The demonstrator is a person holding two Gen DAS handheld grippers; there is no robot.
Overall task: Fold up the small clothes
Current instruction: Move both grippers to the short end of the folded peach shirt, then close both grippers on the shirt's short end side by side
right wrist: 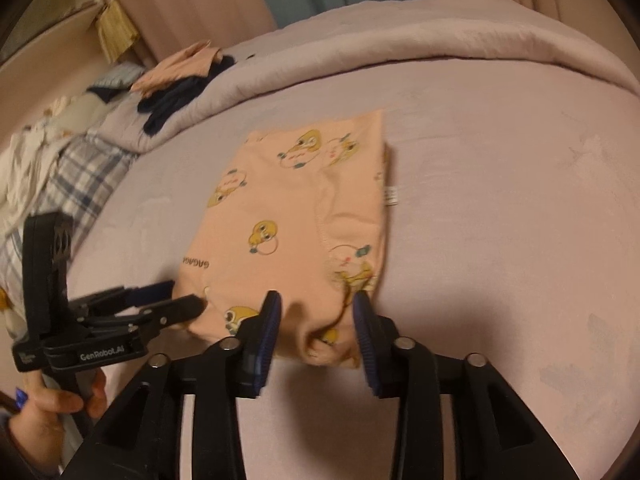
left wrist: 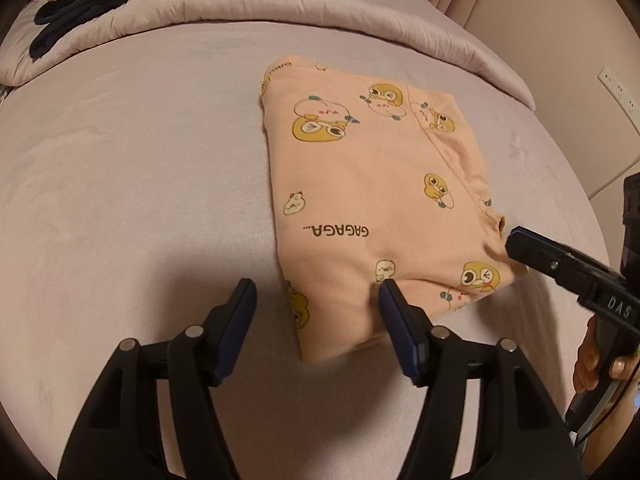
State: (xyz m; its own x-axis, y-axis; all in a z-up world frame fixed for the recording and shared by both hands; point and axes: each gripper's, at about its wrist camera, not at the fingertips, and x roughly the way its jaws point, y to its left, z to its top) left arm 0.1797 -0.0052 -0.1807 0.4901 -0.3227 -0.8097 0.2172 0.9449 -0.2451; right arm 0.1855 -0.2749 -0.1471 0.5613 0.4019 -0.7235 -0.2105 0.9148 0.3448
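Note:
A folded peach garment [left wrist: 360,184] printed with yellow cartoon ducks and the word "GAGAGA" lies flat on the mauve bed sheet [left wrist: 140,160]. My left gripper [left wrist: 316,292] stands open at its near left corner, one finger over the cloth and the other over bare sheet. In the right wrist view the same garment [right wrist: 288,208] has its rumpled near right edge between the fingers of my right gripper [right wrist: 317,304], whose jaws stand apart without pinching it. The right gripper [left wrist: 516,240] comes in from the right, and the left gripper [right wrist: 188,300] from the left.
A rolled mauve duvet [left wrist: 280,4] runs across the back of the bed. On it at far left lie dark clothes [left wrist: 72,12] under a peach piece. Plaid bedding [right wrist: 80,176] lies at the left. A person's hand [right wrist: 60,400] holds the left gripper's handle. A wall socket [left wrist: 618,88] is at the right.

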